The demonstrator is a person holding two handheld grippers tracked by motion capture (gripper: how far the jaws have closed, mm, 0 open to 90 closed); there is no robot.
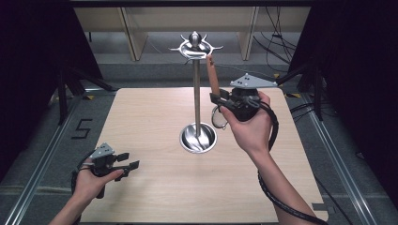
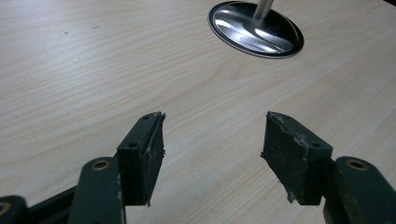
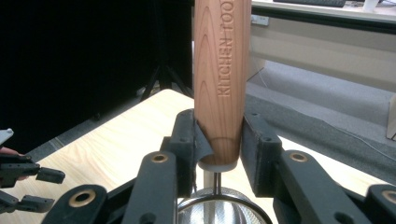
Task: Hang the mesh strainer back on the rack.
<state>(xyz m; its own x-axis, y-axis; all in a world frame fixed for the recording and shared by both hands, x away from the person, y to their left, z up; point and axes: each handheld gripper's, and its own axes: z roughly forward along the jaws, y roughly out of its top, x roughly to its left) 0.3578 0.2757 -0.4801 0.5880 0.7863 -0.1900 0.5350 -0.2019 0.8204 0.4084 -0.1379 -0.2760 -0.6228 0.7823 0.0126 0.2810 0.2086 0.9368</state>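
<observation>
Holding a wooden-handled strainer upright, the right gripper sits raised above the surface, at about 3 o'clock from the pole of the metal utensil stand. In the right gripper view its jaws clamp the lower end of the handle from both sides, just above the metal ferrule, so I read this as a firm grasp on the strainer.

Progress, as judged: the pick-up is done and the tool is lifted. Hanging is not yet done. The handle tip stands just beside the hooked crown of the stand, at roughly 4 o'clock from it, but I cannot tell whether it touches a hook. No other utensil hangs on the crown. What seems left: bring the handle end onto a hook, release, withdraw.

Strainer appearance: light reddish-brown wood handle, round in section, widening upward, with "KITCHEN TOO…" stamped along it; the rest of the lettering runs out of frame. Below the jaws a thin wire stem leads to a round wire-rimmed mesh bowl, which hangs downward.

The left gripper rests low at 7 o'clock from the stand base, jaws apart with nothing between the pads, idle over bare wood.
</observation>
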